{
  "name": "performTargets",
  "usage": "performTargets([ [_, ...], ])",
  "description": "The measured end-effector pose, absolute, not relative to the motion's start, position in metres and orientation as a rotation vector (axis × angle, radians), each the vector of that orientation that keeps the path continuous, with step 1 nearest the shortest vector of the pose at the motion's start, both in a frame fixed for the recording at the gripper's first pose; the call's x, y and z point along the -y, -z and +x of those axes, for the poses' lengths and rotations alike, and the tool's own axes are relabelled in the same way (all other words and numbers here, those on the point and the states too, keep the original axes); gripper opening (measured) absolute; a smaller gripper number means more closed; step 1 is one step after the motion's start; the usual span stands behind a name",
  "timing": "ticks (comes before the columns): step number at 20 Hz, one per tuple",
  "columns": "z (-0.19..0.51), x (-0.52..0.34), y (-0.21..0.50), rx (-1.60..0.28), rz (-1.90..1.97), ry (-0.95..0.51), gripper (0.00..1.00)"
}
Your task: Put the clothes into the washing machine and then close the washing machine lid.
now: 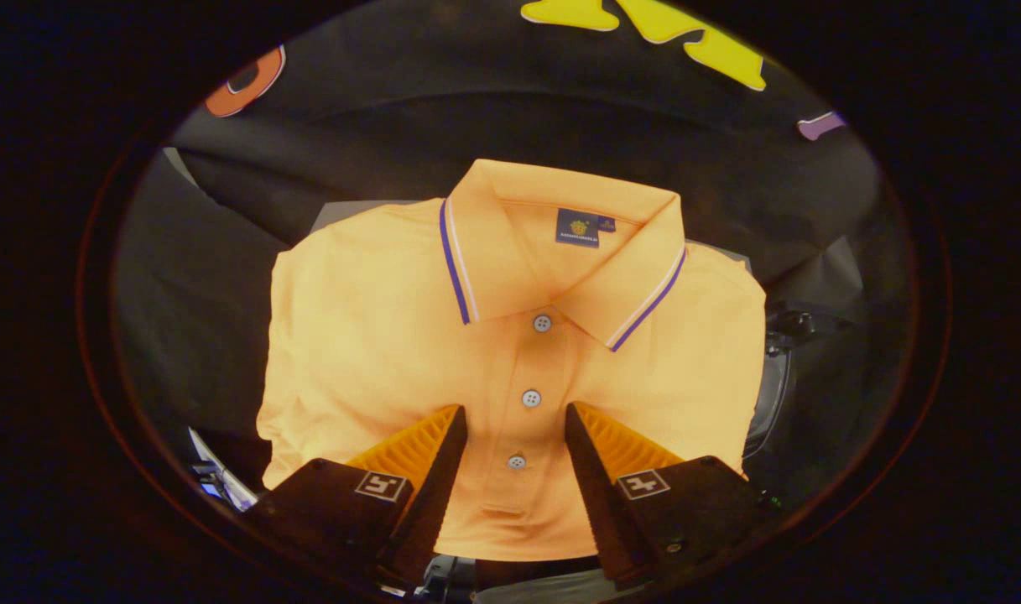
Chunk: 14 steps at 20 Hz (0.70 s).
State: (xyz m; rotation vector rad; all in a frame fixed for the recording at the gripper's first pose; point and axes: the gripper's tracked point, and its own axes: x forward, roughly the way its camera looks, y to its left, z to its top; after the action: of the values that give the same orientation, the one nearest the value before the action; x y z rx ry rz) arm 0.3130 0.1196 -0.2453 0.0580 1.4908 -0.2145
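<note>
A folded orange polo shirt with a blue-and-white striped collar lies flat, front side up, its button placket running toward me. My gripper hangs over the shirt's lower half and is open. The placket with its two lower buttons shows in the gap between the fingers. The fingers do not pinch any cloth. The shirt hides most of whatever it rests on.
A grey flat surface peeks out behind the shirt's left shoulder. To the right of the shirt sits a dark curved rim with a black fitting. Black cloth surrounds the scene.
</note>
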Motion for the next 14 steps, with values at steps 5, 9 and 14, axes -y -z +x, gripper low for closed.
performTargets([
  [5, 0.315, -0.107, 0.246, -1.448, -0.022, 0.12, 0.44],
  [9, 0.312, -0.101, 0.247, -1.447, -0.036, 0.098, 0.15],
  [14, 0.312, -0.099, 0.247, -1.441, -0.025, 0.089, 0.06],
])
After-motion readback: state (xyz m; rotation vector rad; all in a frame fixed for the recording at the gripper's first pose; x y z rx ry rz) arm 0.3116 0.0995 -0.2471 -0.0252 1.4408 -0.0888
